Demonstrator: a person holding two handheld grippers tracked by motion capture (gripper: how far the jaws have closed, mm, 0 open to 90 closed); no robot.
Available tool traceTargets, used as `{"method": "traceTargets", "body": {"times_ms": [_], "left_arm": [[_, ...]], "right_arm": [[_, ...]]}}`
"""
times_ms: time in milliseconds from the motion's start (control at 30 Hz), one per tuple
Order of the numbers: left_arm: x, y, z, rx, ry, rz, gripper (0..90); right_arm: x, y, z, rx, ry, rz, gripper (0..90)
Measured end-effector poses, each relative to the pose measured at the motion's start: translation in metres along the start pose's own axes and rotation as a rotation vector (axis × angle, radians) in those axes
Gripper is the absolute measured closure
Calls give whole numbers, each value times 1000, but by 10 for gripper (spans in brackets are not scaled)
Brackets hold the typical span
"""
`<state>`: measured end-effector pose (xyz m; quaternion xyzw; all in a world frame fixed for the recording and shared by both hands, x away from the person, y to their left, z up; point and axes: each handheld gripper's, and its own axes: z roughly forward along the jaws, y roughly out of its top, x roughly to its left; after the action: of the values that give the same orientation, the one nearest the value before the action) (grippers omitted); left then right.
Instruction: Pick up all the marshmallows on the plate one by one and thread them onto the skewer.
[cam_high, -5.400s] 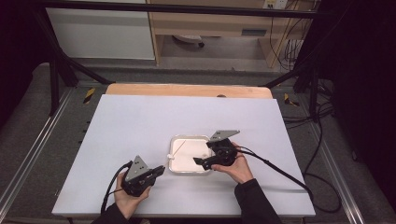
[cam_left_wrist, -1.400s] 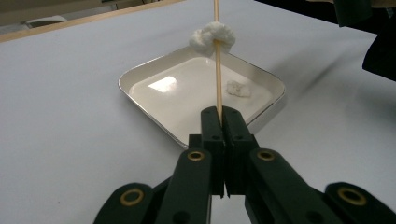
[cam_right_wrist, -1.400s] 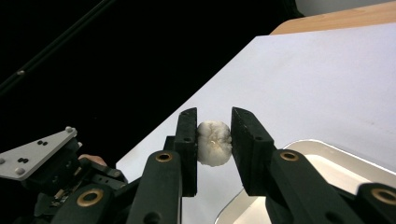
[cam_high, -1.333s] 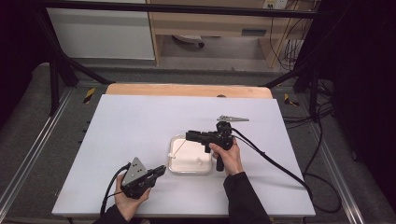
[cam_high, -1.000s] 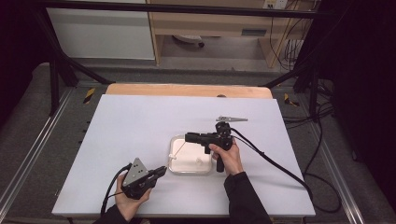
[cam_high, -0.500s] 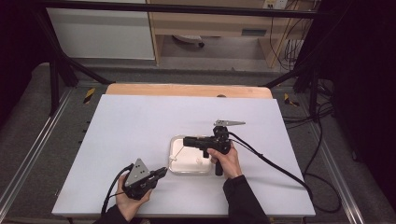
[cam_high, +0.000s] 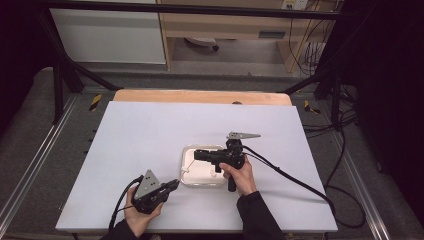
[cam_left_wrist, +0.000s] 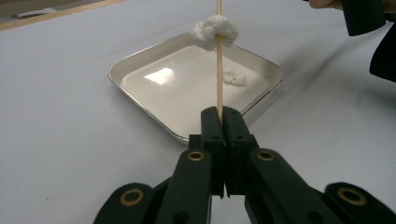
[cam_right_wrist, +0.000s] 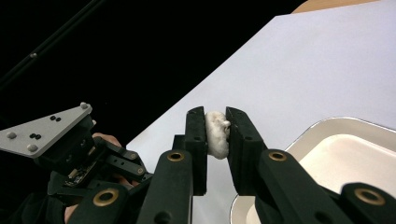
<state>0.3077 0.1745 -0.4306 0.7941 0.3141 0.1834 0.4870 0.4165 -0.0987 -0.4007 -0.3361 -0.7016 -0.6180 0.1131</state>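
Note:
My left gripper (cam_left_wrist: 219, 112) (cam_high: 174, 184) is shut on a thin wooden skewer (cam_left_wrist: 218, 70), near the table's front edge. The skewer points over a white tray (cam_left_wrist: 140, 60) (cam_high: 200, 176) and a white puffy lump (cam_left_wrist: 215, 31) is speared on it. A smaller white lump (cam_left_wrist: 235, 78) lies in the tray. My right gripper (cam_right_wrist: 216, 113) (cam_high: 196, 155) hovers over the tray, pointing left. Its jaws have just been closing on another white lump (cam_right_wrist: 217, 133), which sits pinched between the pads.
The tray stands on a white table (cam_high: 150, 135) with a wooden strip (cam_high: 200, 96) along its far edge. The right gripper's cable (cam_high: 290, 177) trails off to the right. Dark frame posts and a cabinet lie beyond the table.
Since the earliest frame the right gripper has risen from the tray's right side and turned to point left over it. In the last second it drifted slightly nearer. The left hand stayed put.

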Motion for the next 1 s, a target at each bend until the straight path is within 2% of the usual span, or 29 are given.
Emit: {"method": "traceTargets", "body": {"times_ms": [500,633,700,767,900,1000], "left_arm": [[0,-1,1,12,-4,2,889],[-1,0,2,5,-9,2,889],[-2,1,3,5,-6,8,889],[-1,1,2,4,-3,1,889],[-1,0,3,9,-1,-1,889],[-2,1,5,13,-3,2,889]], "right_arm": [[1,-6,4,5,-5,-8,804],[0,-10,7,16,5,-2,803],[1,-14,11,44,25,1,801],[3,-17,14,38,16,-19,800],[4,-18,15,30,15,-13,797],[4,-21,16,50,21,-10,793]]}}
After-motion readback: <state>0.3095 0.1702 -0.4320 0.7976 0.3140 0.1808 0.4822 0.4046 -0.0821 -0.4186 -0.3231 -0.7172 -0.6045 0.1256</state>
